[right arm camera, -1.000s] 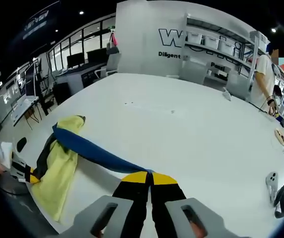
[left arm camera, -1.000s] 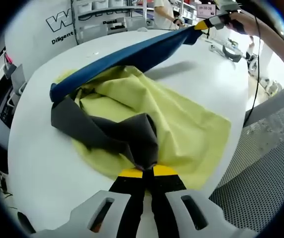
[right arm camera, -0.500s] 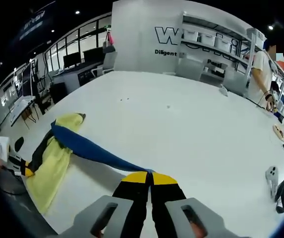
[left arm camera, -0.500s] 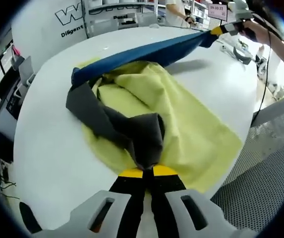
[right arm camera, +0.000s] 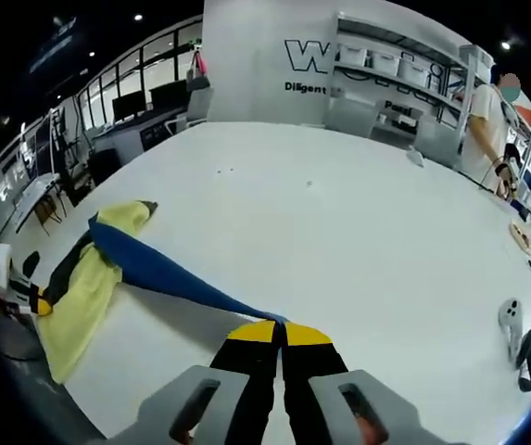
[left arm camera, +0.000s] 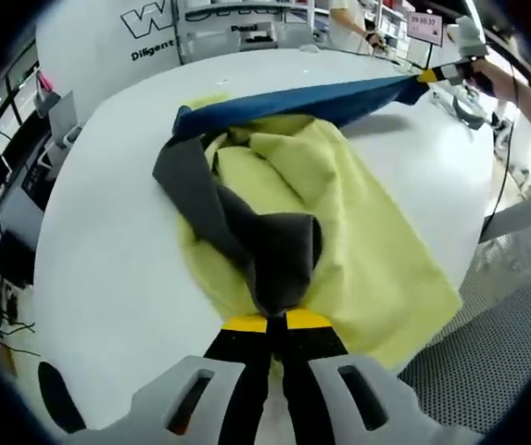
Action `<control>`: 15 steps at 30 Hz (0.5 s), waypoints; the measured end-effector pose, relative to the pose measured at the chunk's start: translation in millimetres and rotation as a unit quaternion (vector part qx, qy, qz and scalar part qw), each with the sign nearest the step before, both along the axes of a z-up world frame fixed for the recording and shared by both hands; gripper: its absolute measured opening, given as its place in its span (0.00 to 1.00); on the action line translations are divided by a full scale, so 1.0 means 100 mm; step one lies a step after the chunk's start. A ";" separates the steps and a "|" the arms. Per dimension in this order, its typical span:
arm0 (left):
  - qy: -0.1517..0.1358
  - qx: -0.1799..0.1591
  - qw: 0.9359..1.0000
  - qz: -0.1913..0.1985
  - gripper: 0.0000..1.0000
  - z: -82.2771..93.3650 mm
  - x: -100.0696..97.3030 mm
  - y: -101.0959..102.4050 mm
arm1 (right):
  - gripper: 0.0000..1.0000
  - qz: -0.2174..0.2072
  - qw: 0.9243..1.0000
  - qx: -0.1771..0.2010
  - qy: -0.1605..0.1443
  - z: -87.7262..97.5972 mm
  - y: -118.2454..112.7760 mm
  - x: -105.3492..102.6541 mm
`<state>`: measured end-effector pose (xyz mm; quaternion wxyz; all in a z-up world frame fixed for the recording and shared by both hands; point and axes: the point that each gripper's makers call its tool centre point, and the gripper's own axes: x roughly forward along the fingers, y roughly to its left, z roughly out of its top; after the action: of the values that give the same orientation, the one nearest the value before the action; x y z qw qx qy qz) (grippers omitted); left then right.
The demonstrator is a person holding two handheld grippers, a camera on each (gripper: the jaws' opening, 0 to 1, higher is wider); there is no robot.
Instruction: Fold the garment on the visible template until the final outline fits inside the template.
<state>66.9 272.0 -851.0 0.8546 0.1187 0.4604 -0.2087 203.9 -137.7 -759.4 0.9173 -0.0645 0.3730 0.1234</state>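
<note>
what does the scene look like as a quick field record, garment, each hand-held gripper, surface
garment: yellow, grey and blue garment, bunched, not flat
left hand-held gripper: shut on the grey part of the garment
right hand-held gripper: shut on the blue part, pulled out into a taut strip
surface: white table
template: no outline can be made out
fold state: not yet folded
background: person standing at the table's far side

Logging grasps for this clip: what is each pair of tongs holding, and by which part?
Both hold the same garment. The left tongs are shut on its dark grey section; the right tongs are shut on the end of its blue section, pulled taut.
</note>
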 end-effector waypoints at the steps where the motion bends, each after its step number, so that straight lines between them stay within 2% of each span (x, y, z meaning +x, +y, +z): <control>1: 0.000 -0.001 1.000 0.003 0.02 0.00 0.00 0.02 | 0.00 -0.001 1.000 0.000 0.001 -0.01 -0.01 0.00; 6: 0.006 -0.016 1.000 0.009 0.02 0.00 0.01 0.05 | 0.00 -0.007 1.000 -0.001 0.007 -0.05 -0.07 0.04; 15: 0.002 -0.014 1.000 0.014 0.02 0.00 0.01 0.09 | 0.00 -0.015 0.999 -0.014 0.028 -0.18 -0.20 0.10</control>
<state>67.8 280.7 -851.0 0.8579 0.1002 0.4611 -0.2031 213.6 -158.1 -777.6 0.9074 -0.0683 0.4008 0.1066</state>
